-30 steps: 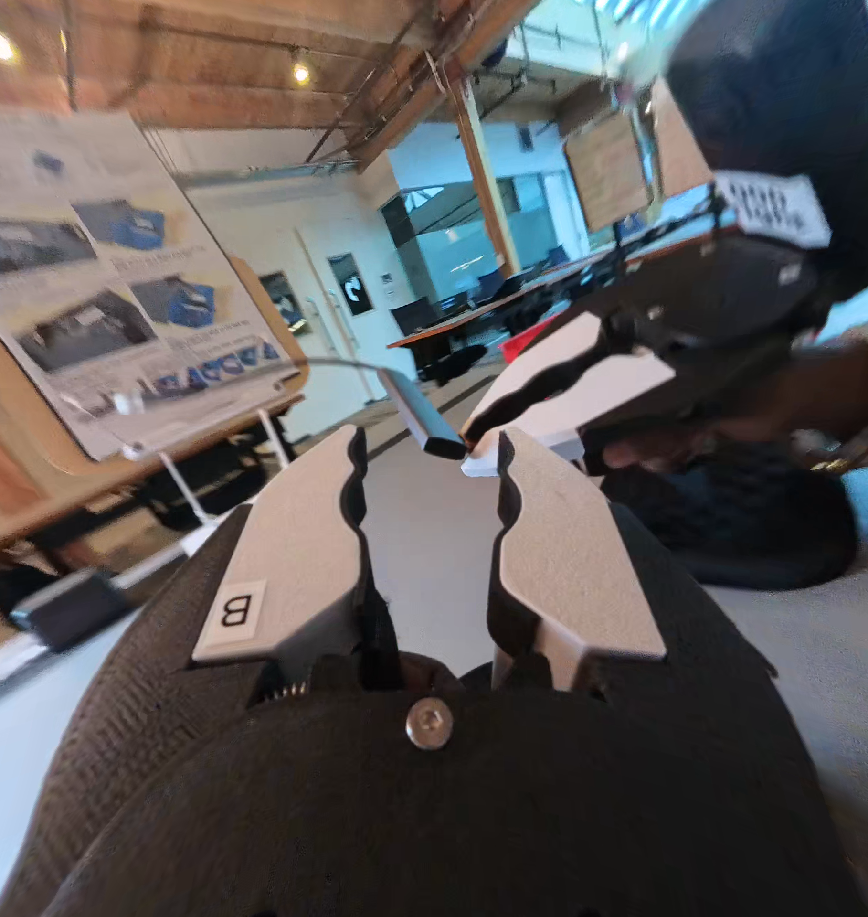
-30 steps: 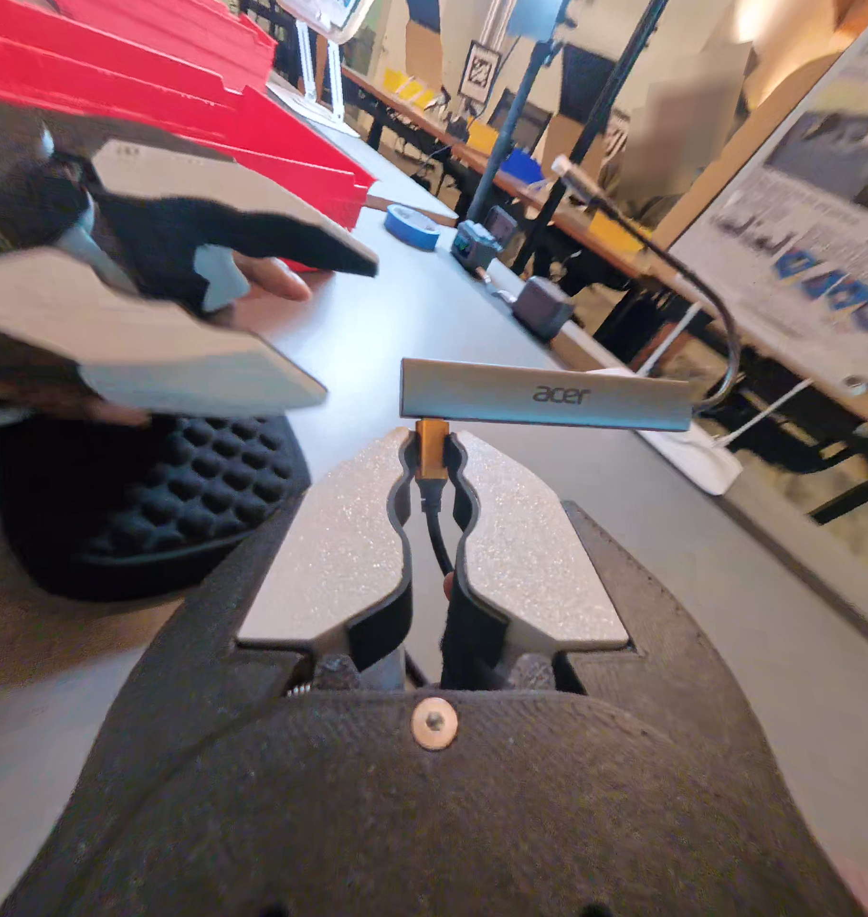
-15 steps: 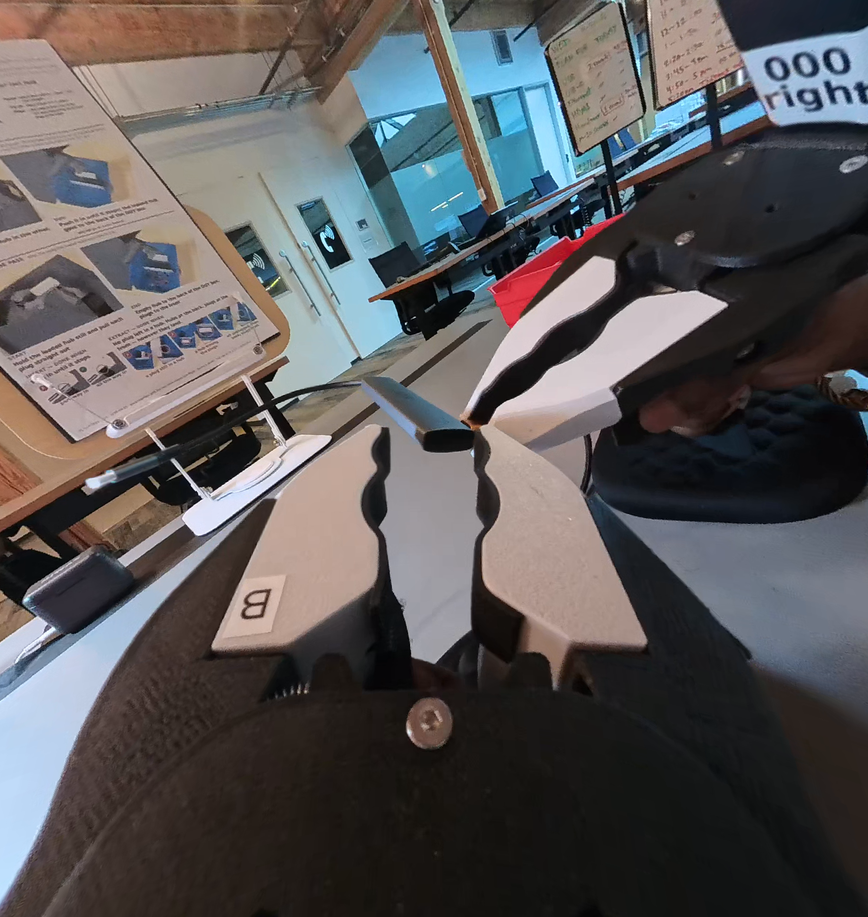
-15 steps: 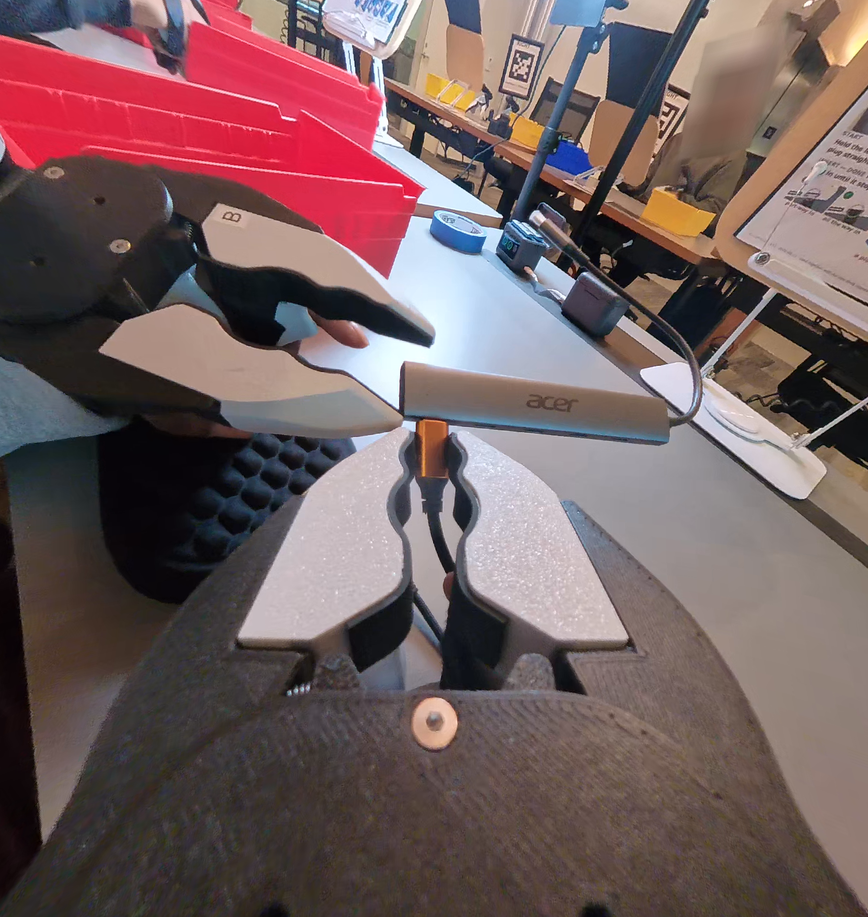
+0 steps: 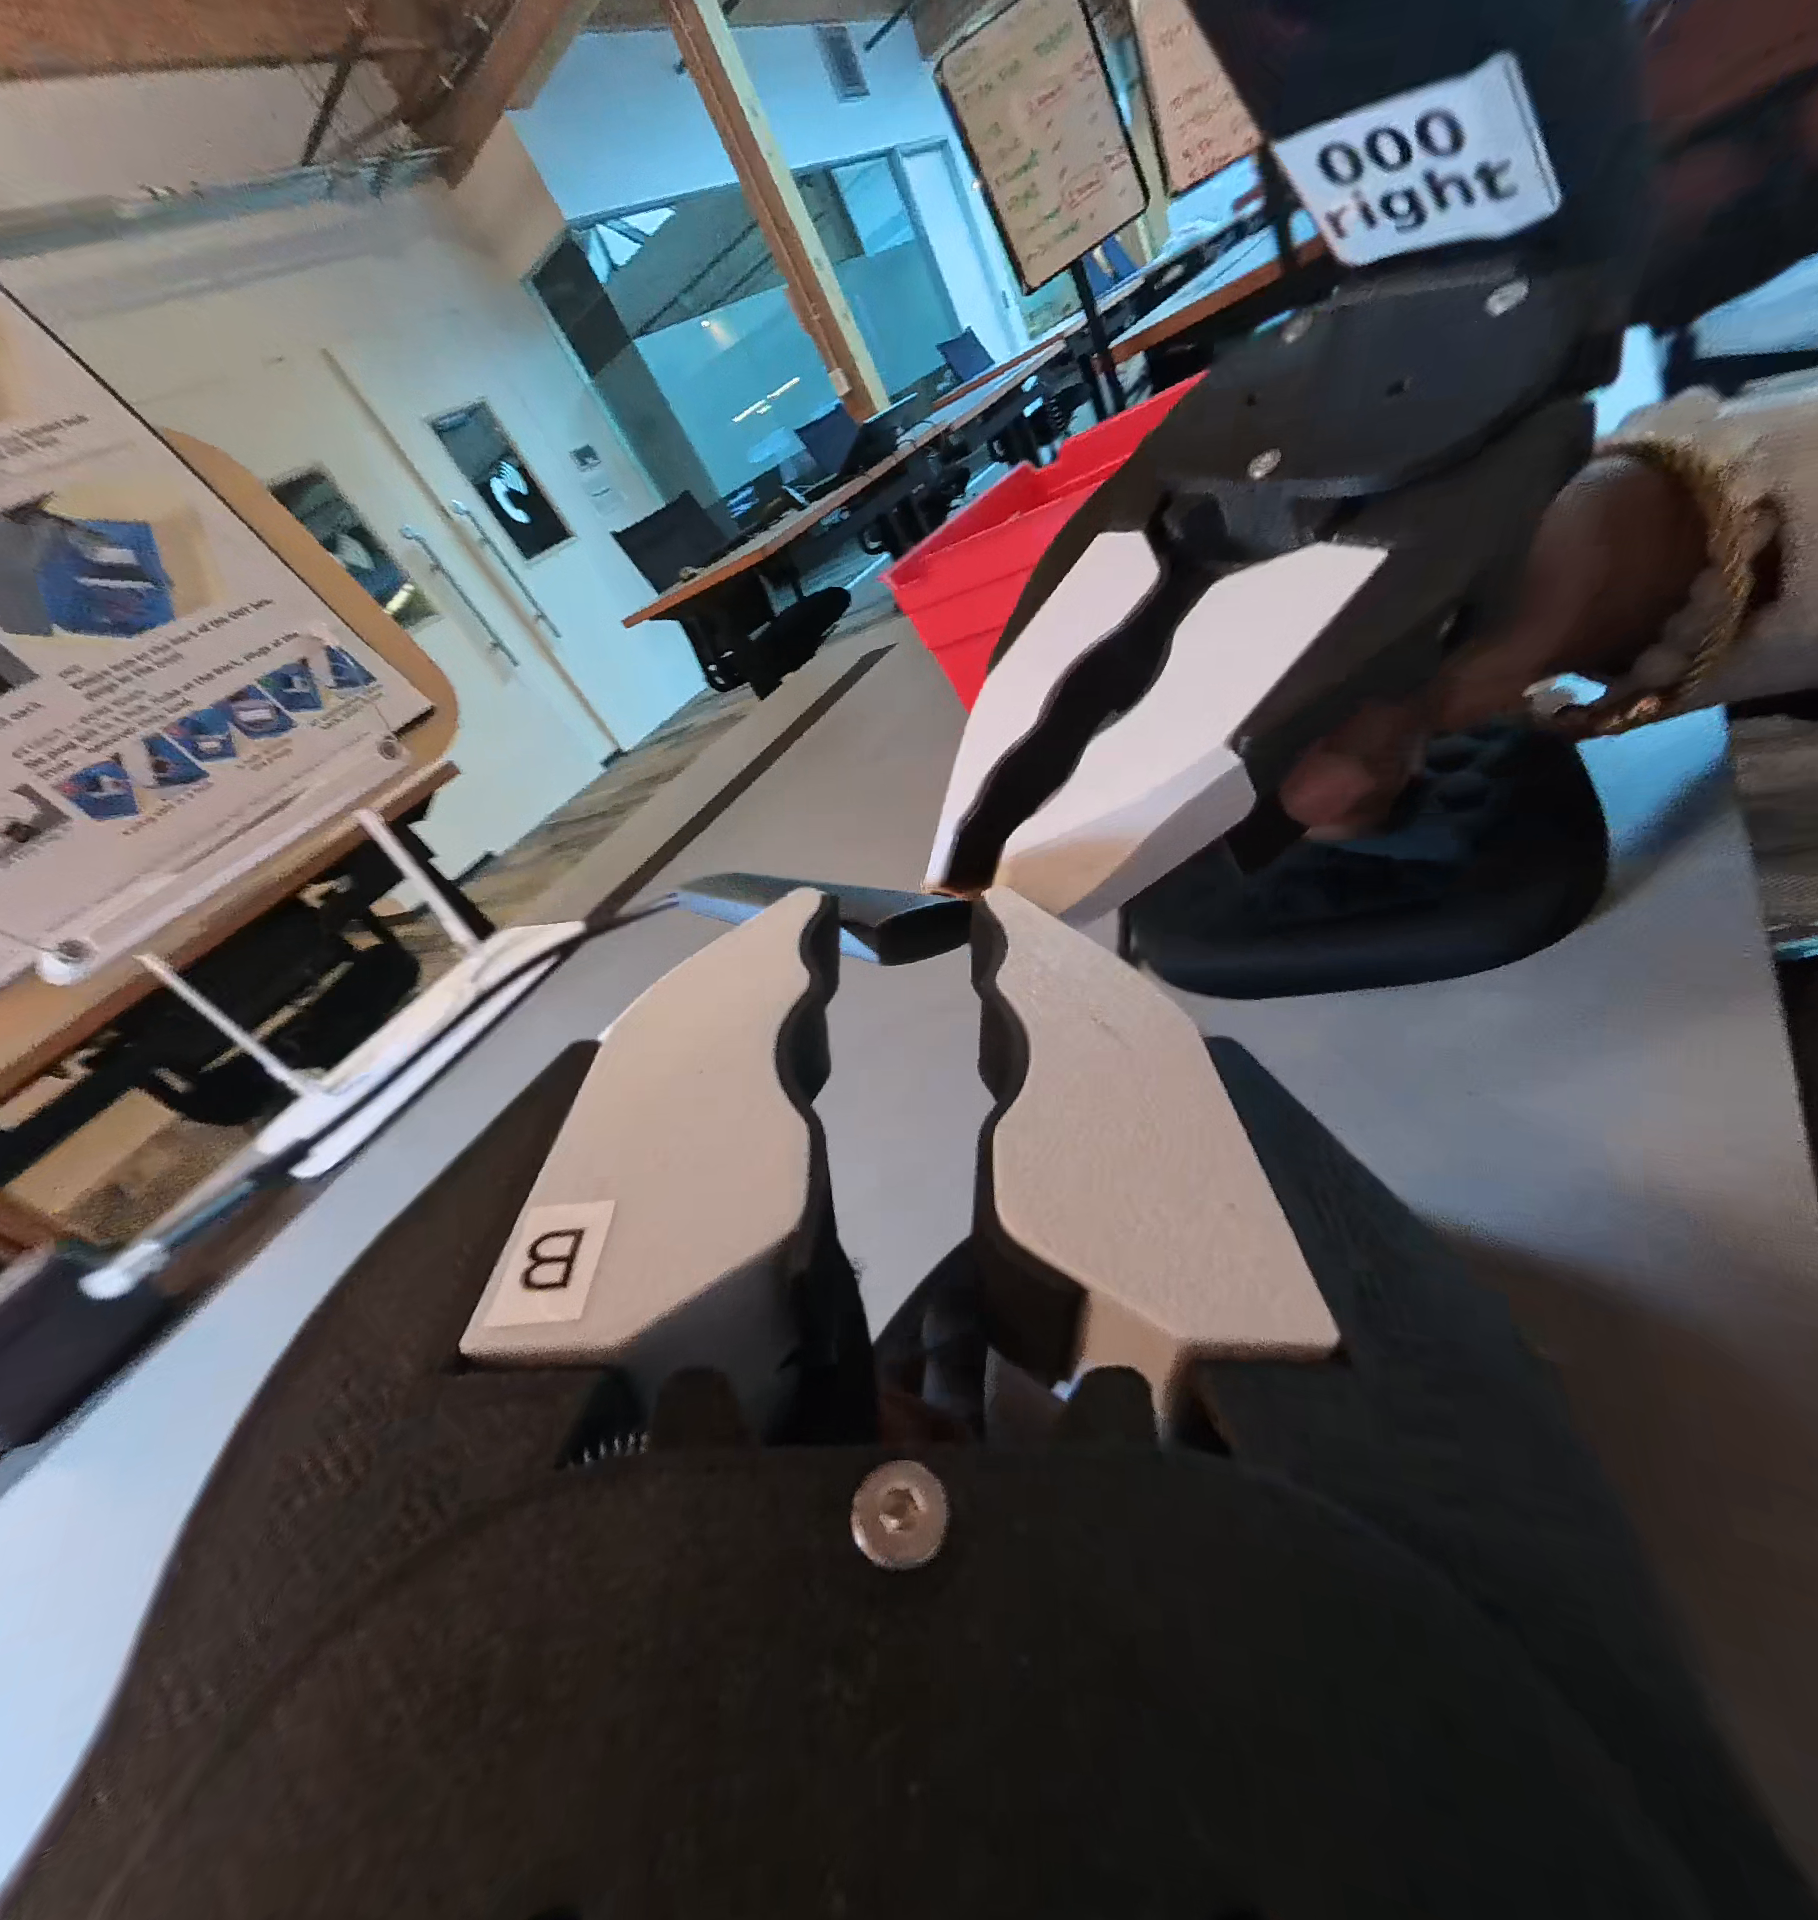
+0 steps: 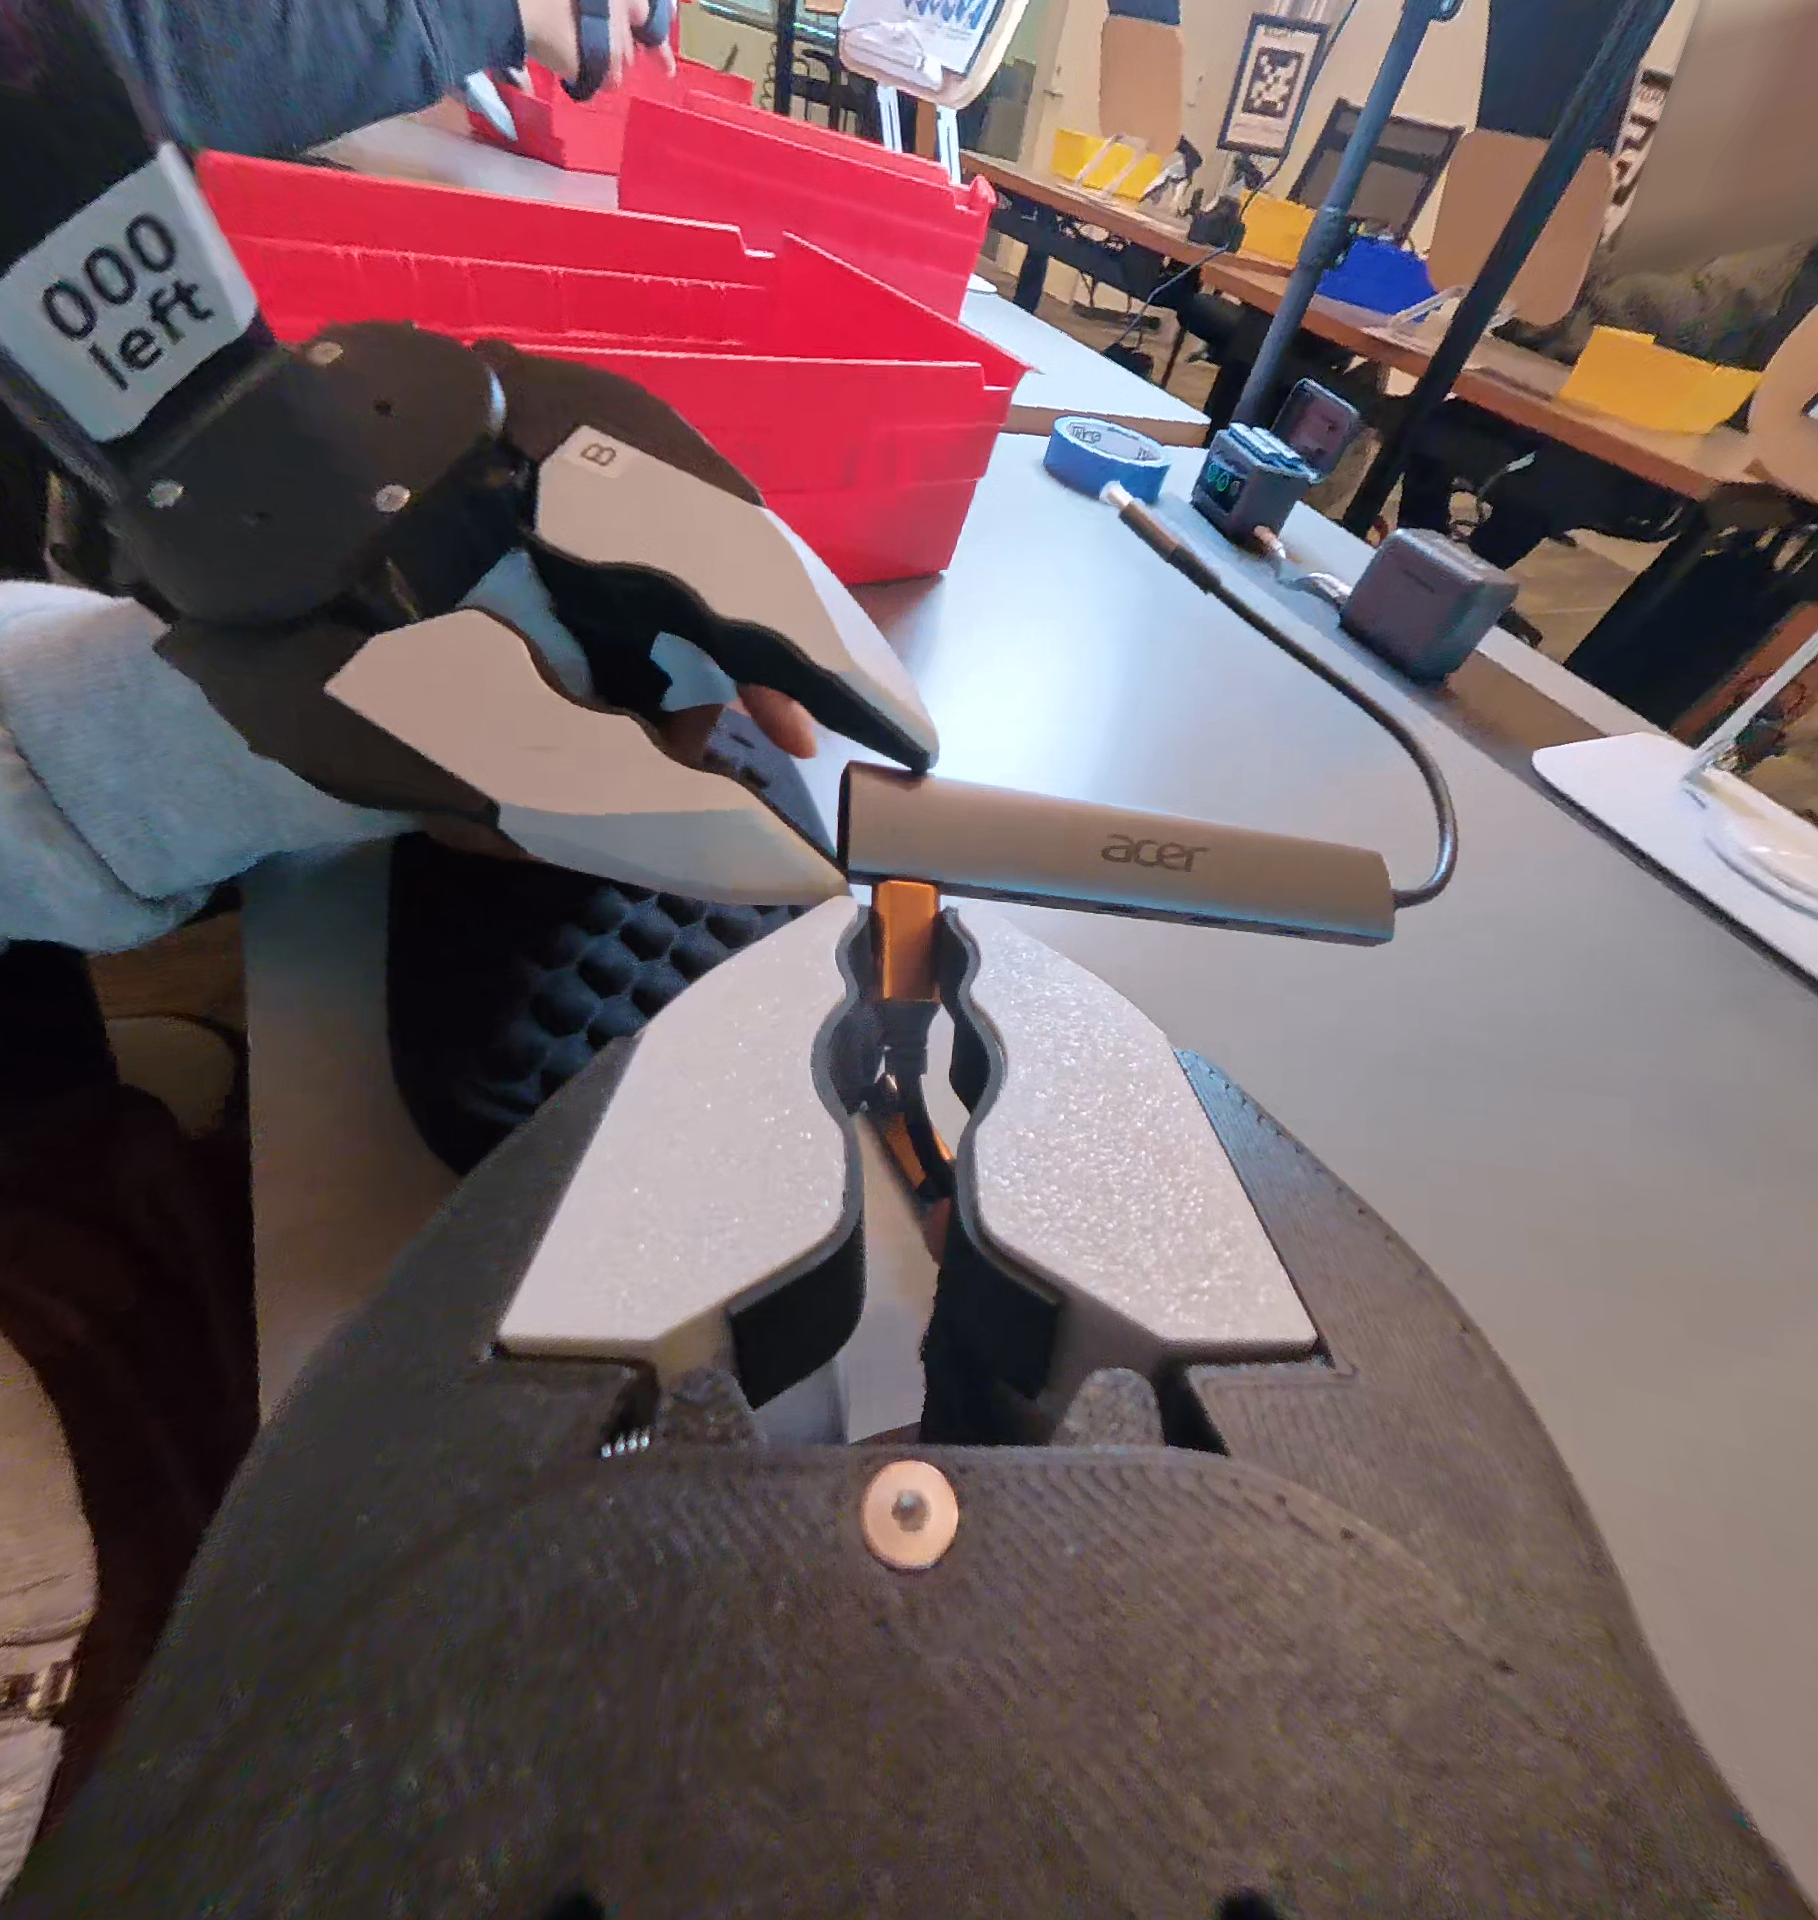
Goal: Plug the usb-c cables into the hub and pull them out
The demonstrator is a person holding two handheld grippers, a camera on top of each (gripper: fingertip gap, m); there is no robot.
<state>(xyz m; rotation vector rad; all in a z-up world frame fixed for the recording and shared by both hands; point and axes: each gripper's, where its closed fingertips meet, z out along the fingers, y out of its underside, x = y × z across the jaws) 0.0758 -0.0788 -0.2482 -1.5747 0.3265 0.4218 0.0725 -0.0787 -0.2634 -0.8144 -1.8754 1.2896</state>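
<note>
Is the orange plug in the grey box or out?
In. The orange plug meets the hub's side with no gap, pinched by the right gripper.

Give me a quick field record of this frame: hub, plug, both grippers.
hub: grey bar, off the table, own cable trailing back
plug: orange usb-c plug, seated in hub's long side
right gripper: jaws shut on the plug
left gripper: jaws open, tips straddling the hub's end
table: grey

Grey table [image 6: 1144,665]: red bins [image 6: 780,416], tape [image 6: 1107,457].
</note>
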